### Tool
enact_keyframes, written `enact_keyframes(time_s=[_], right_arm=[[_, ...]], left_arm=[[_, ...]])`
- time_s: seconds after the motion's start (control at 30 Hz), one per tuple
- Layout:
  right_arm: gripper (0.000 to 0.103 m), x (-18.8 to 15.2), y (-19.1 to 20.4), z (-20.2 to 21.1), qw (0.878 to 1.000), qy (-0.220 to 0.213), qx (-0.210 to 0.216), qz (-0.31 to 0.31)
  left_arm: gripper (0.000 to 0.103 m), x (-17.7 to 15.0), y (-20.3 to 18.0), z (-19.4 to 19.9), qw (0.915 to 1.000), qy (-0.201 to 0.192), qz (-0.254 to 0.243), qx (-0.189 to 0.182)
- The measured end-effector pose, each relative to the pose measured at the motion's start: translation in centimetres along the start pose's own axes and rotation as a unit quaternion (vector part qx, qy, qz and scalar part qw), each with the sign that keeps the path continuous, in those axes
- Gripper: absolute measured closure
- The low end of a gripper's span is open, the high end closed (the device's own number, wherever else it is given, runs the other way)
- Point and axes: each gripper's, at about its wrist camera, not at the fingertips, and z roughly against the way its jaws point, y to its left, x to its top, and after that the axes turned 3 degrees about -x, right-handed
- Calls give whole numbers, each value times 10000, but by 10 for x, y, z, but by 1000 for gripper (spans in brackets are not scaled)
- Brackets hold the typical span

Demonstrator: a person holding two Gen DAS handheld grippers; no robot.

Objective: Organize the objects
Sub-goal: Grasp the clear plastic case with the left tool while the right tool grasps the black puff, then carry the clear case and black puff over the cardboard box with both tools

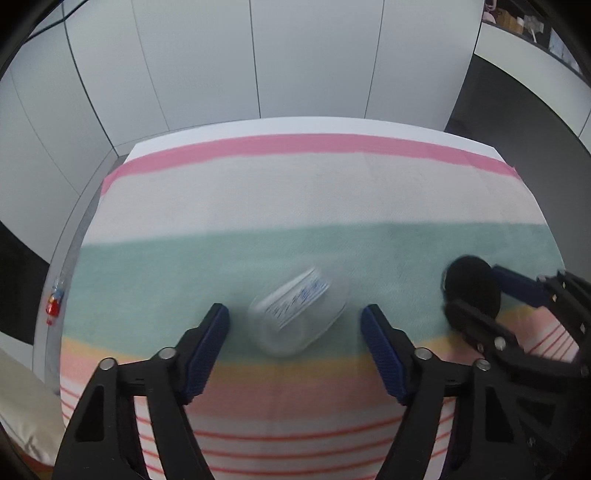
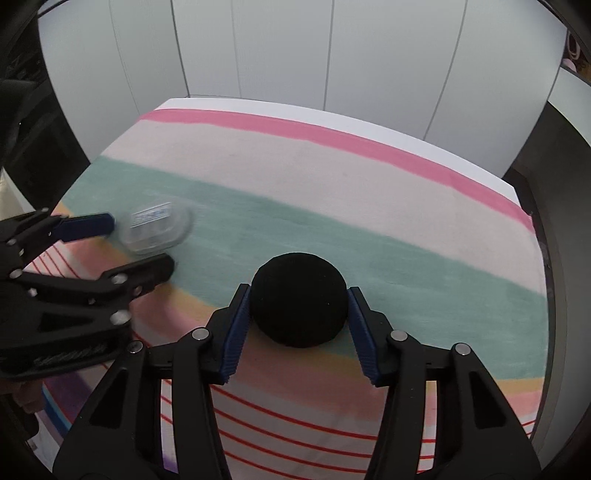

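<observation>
A clear plastic jar (image 1: 299, 314) with a blue-printed white label lies on its side on the green band of the striped cloth (image 1: 295, 199). My left gripper (image 1: 295, 310) straddles it, open, with a narrow gap between each blue pad and the jar. The right wrist view shows the same blurred jar (image 2: 159, 230) inside the left gripper (image 2: 140, 242). A round black object (image 2: 299, 299) rests on the cloth. My right gripper (image 2: 299, 291) is shut on it, both pads pressed against its sides. In the left wrist view the right gripper (image 1: 472, 288) and the black object (image 1: 471, 284) appear at the right edge.
The striped cloth (image 2: 332, 177) covers a table that ends at white wall panels (image 1: 258, 55). A small red item (image 1: 53, 304) sits at the table's left edge. A cream cushion (image 1: 22, 406) lies lower left, and a shelf (image 1: 524, 33) with clutter is upper right.
</observation>
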Motion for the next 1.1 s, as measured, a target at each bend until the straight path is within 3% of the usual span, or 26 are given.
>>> enact_keyframes(time_s=[0.03, 0.23, 0.33, 0.53, 1.1], right_arm=[[49, 0, -3, 1, 10000, 25, -7, -32], [49, -1, -16, 3, 9996, 155, 9, -216], [50, -5, -22, 12, 9995, 148, 17, -273], [49, -9, -20, 35, 9994, 170, -22, -300], [49, -37, -14, 193, 9997, -70, 125, -221]], left_arm=[[50, 2, -1, 0, 10000, -8, 8, -11], [50, 0, -13, 4, 9999, 58, 83, -71], [50, -9, -12, 11, 9993, 70, 346, -101], [50, -22, -13, 46, 9987, -11, 496, -79], [50, -72, -34, 223, 9964, -517, 651, -165]])
